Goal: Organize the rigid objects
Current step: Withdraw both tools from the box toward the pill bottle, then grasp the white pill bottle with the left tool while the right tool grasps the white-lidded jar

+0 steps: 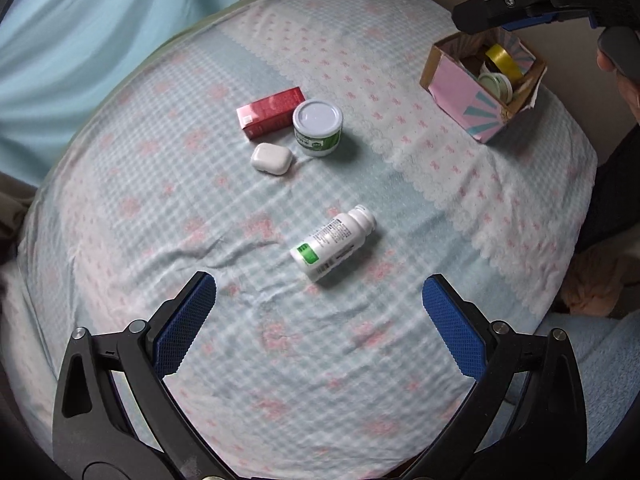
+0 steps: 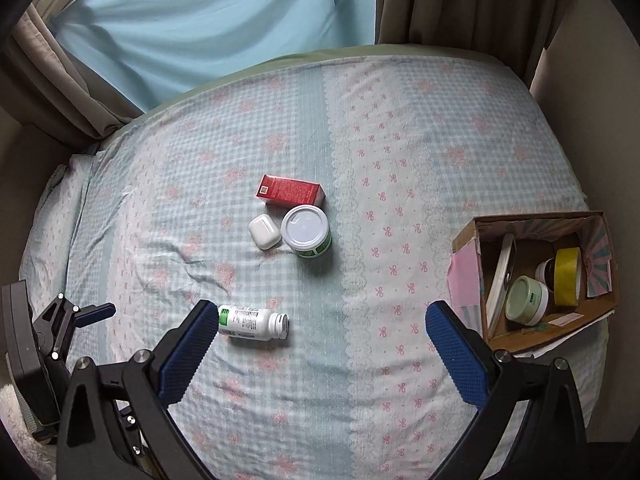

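- White plastic bottle (image 1: pixel 333 243), one only, lies on its side on the bed with a green patch near its base and its neck uncapped; it sits apart from the other loose things and nearest the left gripper.
- One red box (image 1: pixel 271 112) lies flat, with one round tub (image 1: pixel 317 127) with a white lid and green label standing just beside it, and one small white case (image 1: pixel 271 157) in front of both; the three form a close cluster mid-bed.
- One cardboard box (image 2: pixel 596 320) with pink and teal paper sides stands near the bed's right edge, open on top. Inside it are one yellow tape roll (image 2: pixel 567 277), one pale-green-lidded jar (image 2: pixel 526 300), one dark-and-white jar partly hidden behind the roll, and one flat white thing leaning against the wall.
- Left gripper (image 1: pixel 319 296): blue-padded fingers spread wide, holding nothing, above the sheet just short of the bottle.
- Right gripper (image 2: pixel 322 320): fingers spread wide and empty; in its own view the bottle's base lies just beside its left finger, with the cardboard box beyond its right finger.
- Bed sheet (image 1: pixel 280 360): pale blue check with pink flowers and a white panel of pink bows, slightly wrinkled near the bottle.
- Room: one light blue curtain (image 2: pixel 208 20) and brown drapes (image 2: pixel 460 4) behind the bed.
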`<action>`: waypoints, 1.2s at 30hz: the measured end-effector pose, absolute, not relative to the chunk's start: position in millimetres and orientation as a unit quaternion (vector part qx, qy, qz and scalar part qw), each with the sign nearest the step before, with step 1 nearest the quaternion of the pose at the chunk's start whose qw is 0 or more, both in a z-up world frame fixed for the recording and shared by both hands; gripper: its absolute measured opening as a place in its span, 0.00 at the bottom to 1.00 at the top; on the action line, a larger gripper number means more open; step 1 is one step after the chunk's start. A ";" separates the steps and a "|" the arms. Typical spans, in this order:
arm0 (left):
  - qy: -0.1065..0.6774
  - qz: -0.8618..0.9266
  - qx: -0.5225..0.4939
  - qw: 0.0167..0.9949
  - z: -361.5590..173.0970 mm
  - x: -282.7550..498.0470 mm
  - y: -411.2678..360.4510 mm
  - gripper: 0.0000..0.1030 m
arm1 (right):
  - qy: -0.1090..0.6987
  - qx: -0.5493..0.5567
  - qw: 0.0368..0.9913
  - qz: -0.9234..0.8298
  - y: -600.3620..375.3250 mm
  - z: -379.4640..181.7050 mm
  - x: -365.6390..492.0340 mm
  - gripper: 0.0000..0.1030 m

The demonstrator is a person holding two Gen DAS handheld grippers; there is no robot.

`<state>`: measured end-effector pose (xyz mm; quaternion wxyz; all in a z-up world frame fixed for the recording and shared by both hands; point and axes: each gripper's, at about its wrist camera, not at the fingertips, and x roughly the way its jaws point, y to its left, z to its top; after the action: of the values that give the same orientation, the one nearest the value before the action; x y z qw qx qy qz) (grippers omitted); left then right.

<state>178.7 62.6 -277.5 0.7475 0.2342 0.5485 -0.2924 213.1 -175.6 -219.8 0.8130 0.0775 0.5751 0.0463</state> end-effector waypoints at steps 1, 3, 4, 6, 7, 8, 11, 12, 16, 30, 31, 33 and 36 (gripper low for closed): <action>0.548 -0.301 0.246 0.741 -283.8 182.1 59.7 1.00 | 0.580 0.076 0.810 0.044 -172.9 -226.7 217.6 1.00; 0.545 -0.316 0.273 0.728 -297.1 189.7 52.9 1.00 | 0.590 0.075 0.803 0.041 -169.4 -239.8 226.2 1.00; 0.542 -0.325 0.285 0.720 -304.3 192.7 49.5 1.00 | 0.594 0.074 0.800 0.041 -168.1 -246.1 230.4 1.00; 0.538 -0.345 0.310 0.704 -318.8 197.2 41.0 1.00 | 0.601 0.068 0.795 0.049 -165.2 -259.0 240.1 1.00; 0.537 -0.356 0.321 0.694 -326.7 199.1 36.5 1.00 | 0.604 0.063 0.793 0.054 -163.0 -265.7 245.5 1.00; 0.537 -0.367 0.330 0.684 -334.6 200.9 31.8 1.00 | 0.607 0.055 0.791 0.061 -160.6 -272.8 251.4 1.00; 0.549 -0.395 0.345 0.651 -360.5 205.1 19.0 1.00 | 0.610 0.032 0.788 0.080 -155.1 -296.8 268.4 1.00; 0.552 -0.403 0.353 0.639 -369.7 205.4 14.8 1.00 | 0.612 0.024 0.786 0.085 -153.6 -306.7 273.9 1.00; 0.548 -0.431 0.399 0.595 -406.0 199.8 0.6 1.00 | 0.625 0.016 0.773 0.106 -149.5 -344.8 293.8 1.00; 0.558 -0.430 0.483 0.520 -482.6 195.7 -19.0 0.84 | 0.694 -0.044 0.706 0.132 -111.2 -434.3 364.0 1.00; 0.559 -0.432 0.482 0.518 -482.9 197.0 -20.5 0.81 | 0.698 -0.040 0.702 0.131 -110.0 -437.5 366.5 1.00; 0.559 -0.435 0.483 0.514 -483.1 200.8 -26.1 0.76 | 0.705 -0.037 0.697 0.130 -107.5 -442.9 371.2 0.97; 0.551 -0.447 0.490 0.507 -480.9 201.1 -33.6 0.64 | 0.713 -0.035 0.688 0.130 -104.9 -448.0 376.6 0.93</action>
<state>201.1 -33.6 -480.9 0.5070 0.4896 0.5513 -0.4465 376.6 -104.9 -448.0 0.6884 -0.0355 0.7127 0.1300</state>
